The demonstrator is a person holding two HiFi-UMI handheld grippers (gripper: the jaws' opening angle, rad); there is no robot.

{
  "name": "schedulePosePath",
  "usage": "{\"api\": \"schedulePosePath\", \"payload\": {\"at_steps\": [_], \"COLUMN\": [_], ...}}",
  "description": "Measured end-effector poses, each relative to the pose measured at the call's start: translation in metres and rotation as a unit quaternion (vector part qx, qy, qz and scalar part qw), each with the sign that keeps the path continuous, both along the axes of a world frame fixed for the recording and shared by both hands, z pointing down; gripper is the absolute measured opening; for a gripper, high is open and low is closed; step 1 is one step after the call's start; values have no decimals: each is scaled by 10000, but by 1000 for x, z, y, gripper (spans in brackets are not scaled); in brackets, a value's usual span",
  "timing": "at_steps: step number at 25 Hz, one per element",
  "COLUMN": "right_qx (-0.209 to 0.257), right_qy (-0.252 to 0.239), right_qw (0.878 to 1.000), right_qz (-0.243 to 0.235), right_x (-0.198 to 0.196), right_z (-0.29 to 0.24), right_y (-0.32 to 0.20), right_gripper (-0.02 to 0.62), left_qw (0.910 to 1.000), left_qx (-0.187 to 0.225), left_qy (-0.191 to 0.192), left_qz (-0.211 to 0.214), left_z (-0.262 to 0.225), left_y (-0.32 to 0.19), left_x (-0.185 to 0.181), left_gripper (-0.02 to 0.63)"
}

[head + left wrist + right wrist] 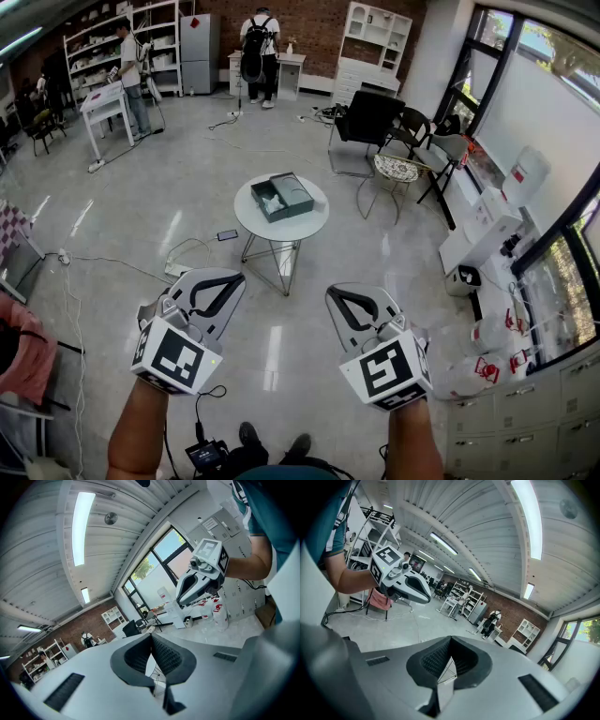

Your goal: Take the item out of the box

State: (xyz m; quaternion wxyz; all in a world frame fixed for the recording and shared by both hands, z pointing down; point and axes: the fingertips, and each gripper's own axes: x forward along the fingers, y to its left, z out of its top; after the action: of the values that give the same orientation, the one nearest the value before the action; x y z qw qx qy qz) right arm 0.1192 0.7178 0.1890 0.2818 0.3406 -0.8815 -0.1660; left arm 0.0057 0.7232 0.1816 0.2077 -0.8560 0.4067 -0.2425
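Left gripper (152,653): fingers (135,657) clenched pad to pad, nothing between them. Right gripper (449,660): fingers (432,662) likewise pressed together at the tips and empty; only a thin wedge of daylight shows lower down between the pads.

- Both grippers are held out in the air at about the same height, side by side and apart, over bare floor. Neither touches anything.
- Straight ahead of both sets of fingers, and well apart from them, stands a small round white tabletop (302,225) on thin metal legs.
- On it sits the box (298,194), dark and open at the top, placed toward the far half of the tabletop as seen from the fingers.
- The item (273,202), pale and crumpled-looking, lies inside the box on the side nearer the left fingers. It is too small to tell what it is.
- On the floor, between the left fingers and the tabletop, lies a phone (227,235) with cables near it.
- Beyond the tabletop and toward the right fingers' side are several chairs.

Progress, as judged: nothing of the task is done. The item is in the box and no finger is near it. Left to do: close the whole gap to the tabletop, release one pair of fingers, reach into the open box, clamp on the item and lift it clear. The other gripper may need to steady the box.
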Motion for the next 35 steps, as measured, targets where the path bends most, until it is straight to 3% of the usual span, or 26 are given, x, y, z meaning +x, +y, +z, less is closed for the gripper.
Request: {"api": "schedulePosePath", "payload": {"at_steps": [12,17,22,30,35], "right_qx": [-4,32,70,-38,-98], "right_qy": [-30,-204,-221,-332,-449], "right_qw": [10000,9997,9997,9991,9981], "right_qz": [63,108,-21,-256,-421], "right_x": [-51,-103,-123,-125,-98], "right_z": [10,-2,3,16,15], "right_y": [-16,-25,-45,-126,-189], "right_gripper": [38,40,38,38,38], "left_qw": [9999,9997,9998,9996,9989], "left_qx": [-54,-62,-83,-221,-249], "left_qy": [65,86,107,18,-60], "left_qz": [130,204,174,-175,-396], "left_z": [14,6,12,28,24], "left_y": [-13,-20,-34,-97,-152], "left_x": [-49,-97,-114,-115,-86], "left_gripper": [18,18,19,19,19]}}
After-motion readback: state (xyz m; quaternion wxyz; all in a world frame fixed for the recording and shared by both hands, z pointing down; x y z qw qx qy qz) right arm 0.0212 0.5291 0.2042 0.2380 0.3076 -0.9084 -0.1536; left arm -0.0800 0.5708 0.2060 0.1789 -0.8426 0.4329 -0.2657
